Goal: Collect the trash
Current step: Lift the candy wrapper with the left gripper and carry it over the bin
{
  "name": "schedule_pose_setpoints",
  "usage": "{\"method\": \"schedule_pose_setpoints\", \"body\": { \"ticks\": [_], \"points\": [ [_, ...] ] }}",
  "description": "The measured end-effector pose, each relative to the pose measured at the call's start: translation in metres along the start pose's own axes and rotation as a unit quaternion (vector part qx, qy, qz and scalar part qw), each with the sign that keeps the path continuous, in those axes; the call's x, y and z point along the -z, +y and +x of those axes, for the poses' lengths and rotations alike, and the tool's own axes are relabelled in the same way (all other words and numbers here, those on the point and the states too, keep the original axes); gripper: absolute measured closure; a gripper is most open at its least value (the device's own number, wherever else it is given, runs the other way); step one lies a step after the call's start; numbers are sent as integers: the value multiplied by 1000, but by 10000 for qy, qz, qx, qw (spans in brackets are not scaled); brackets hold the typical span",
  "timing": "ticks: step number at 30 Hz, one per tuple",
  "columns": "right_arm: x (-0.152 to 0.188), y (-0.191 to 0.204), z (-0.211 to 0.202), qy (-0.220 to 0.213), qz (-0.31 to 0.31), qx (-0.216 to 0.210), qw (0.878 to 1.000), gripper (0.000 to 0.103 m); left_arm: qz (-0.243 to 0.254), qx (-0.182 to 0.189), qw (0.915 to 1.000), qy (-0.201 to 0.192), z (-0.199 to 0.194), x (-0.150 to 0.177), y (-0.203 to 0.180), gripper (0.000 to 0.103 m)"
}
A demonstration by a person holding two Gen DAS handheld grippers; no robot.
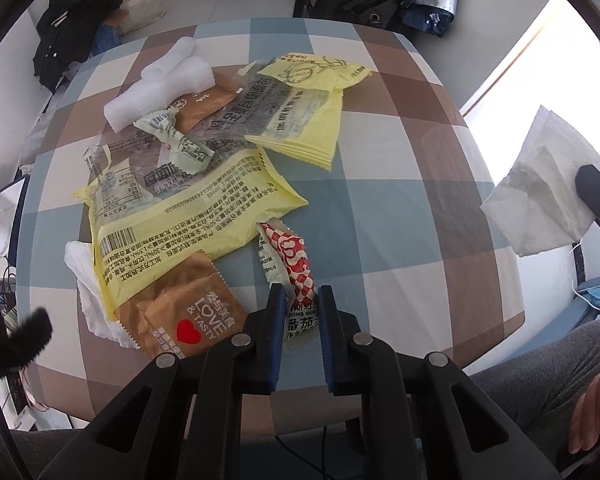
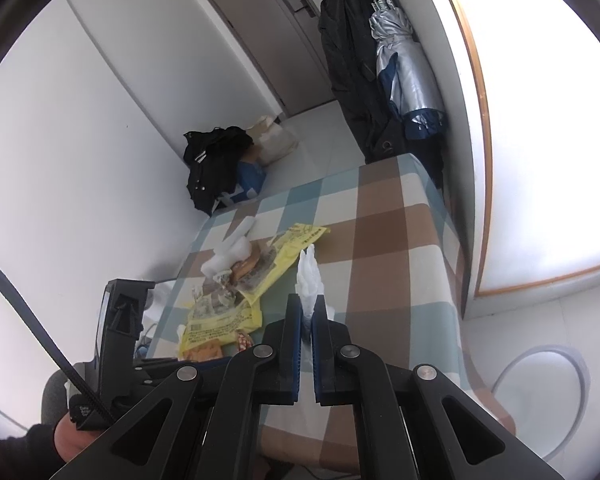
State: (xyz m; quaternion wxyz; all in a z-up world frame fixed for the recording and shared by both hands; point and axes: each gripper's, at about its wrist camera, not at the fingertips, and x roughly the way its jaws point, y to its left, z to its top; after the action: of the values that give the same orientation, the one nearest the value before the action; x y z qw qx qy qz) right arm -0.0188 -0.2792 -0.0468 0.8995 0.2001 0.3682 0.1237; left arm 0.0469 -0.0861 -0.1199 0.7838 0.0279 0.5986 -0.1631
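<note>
A heap of wrappers lies on the checked tablecloth (image 1: pixel 400 160): a big yellow wrapper (image 1: pixel 188 224), a brown "LOVE & TASTY" packet (image 1: pixel 188 312), a second yellow wrapper (image 1: pixel 304 108), white foam pieces (image 1: pixel 156 84) and a crumpled white tissue (image 1: pixel 88 300). My left gripper (image 1: pixel 302 300) is closed around the near end of a red-and-white checked sachet (image 1: pixel 296 264) lying on the cloth. My right gripper (image 2: pixel 307 312) is shut on a white tissue (image 2: pixel 309 280) and holds it above the table's right side; the tissue also shows in the left wrist view (image 1: pixel 540 196).
Black clothes and bags (image 1: pixel 72 32) lie on the floor beyond the table's far left. Coats and a silver umbrella (image 2: pixel 408 68) hang at the far right. My leg in grey trousers (image 1: pixel 540 368) is by the near table edge.
</note>
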Motion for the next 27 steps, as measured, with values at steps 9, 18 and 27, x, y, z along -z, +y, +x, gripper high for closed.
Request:
{"method": "schedule_pose_setpoints", "body": {
  "ticks": [9,18,27],
  "points": [
    [4,4,-3,-8,-56,93,9999,99,94,94,9999,-19,-7,9,-2,93],
    [9,11,-6,-38,-200,102,9997,99,-46,324,9994,-57,-22,19,11,96],
    [11,15,-6,-53,-216,92,9997,99,-375,605,9970,297,-8,21,23,87]
  ]
}}
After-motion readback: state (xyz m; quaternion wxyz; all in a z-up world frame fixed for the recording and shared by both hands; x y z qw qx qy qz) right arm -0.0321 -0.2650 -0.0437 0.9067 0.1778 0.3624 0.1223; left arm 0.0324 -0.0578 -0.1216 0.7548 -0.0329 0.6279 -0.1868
